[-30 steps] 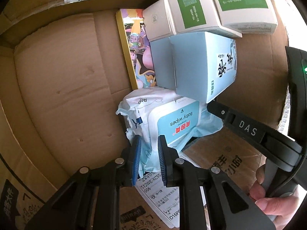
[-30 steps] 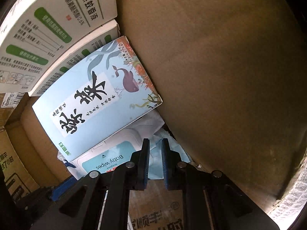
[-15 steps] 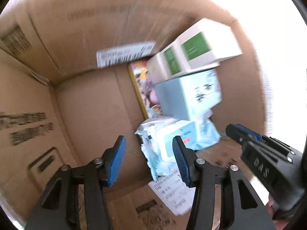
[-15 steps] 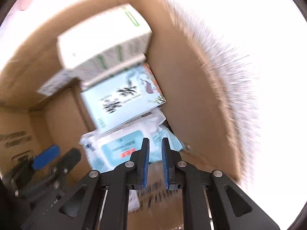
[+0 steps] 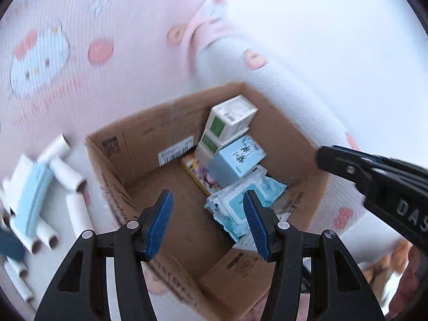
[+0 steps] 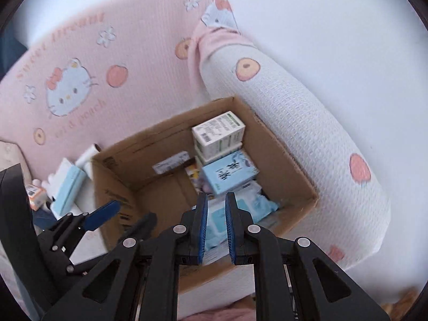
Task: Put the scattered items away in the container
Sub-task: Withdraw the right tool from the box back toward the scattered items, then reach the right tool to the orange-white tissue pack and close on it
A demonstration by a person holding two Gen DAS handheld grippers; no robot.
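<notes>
With the left gripper (image 5: 206, 222) opening empty and the right gripper (image 6: 216, 228) clenched on nothing above the cardboard box (image 5: 291, 144), the paper rolls (image 5: 67, 176) at left frame edge could roll away if nudged.

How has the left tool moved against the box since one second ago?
Yes. The left tool has pulled back up out of the box: the whole box now shows below it, jaws opening, empty.

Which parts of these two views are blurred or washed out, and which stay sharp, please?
Left wrist view: pink bedding and paper rolls smear with motion blur, the upper right is blown out white, the left tongs stay crisp. Right wrist view: sharper, cardboard box readable, fisheye bending the edges, upper right also overexposed.
</notes>
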